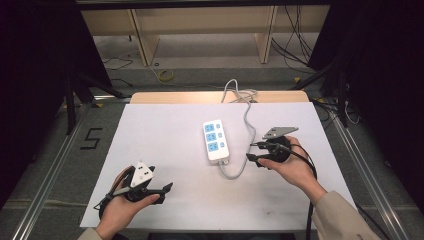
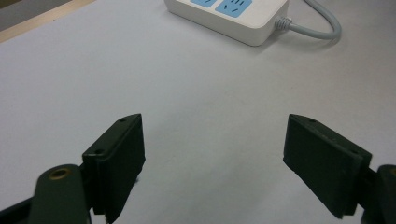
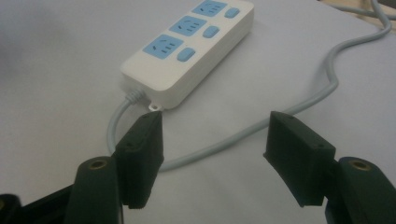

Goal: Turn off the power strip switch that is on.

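Slab-shaped white power strip (image 1: 216, 139) — smooth plastic, blue sockets.

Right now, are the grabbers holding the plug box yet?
Not yet. The power strip lies flat on the table, its cable looping beside it. The right gripper is open beside the cable, holding nothing. The left gripper waits open, farther off. Grabbing is left.
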### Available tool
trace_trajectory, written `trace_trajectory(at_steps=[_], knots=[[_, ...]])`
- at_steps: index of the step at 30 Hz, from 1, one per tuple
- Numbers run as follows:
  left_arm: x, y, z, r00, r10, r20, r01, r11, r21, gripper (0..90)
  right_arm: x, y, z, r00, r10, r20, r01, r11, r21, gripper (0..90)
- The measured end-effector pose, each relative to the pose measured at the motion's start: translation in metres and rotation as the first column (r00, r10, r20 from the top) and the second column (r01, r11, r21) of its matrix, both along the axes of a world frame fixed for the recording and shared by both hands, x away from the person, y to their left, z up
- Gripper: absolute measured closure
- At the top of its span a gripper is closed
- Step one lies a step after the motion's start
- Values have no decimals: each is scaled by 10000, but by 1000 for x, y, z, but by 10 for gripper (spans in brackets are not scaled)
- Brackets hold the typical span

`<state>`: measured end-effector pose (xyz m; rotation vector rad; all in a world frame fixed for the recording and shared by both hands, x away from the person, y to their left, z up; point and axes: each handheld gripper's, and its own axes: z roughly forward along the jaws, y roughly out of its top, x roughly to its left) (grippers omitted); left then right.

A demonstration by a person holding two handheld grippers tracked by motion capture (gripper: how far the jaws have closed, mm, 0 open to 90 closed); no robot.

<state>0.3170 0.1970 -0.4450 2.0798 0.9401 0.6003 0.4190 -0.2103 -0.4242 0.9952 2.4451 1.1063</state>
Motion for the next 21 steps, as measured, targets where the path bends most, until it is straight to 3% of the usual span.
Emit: trace_trajectory(at_steps=[13,21], knots=[[0,1,0,10000,95,-15,-95,9999,-51,204,-32,-31,-10,9999,-94,135,81,9956,931,328],[0,2,0,9999,136,-13,-136,9999,-57,204,-45,-42,-15,9995,-255,181,232,9929,1167,306]])
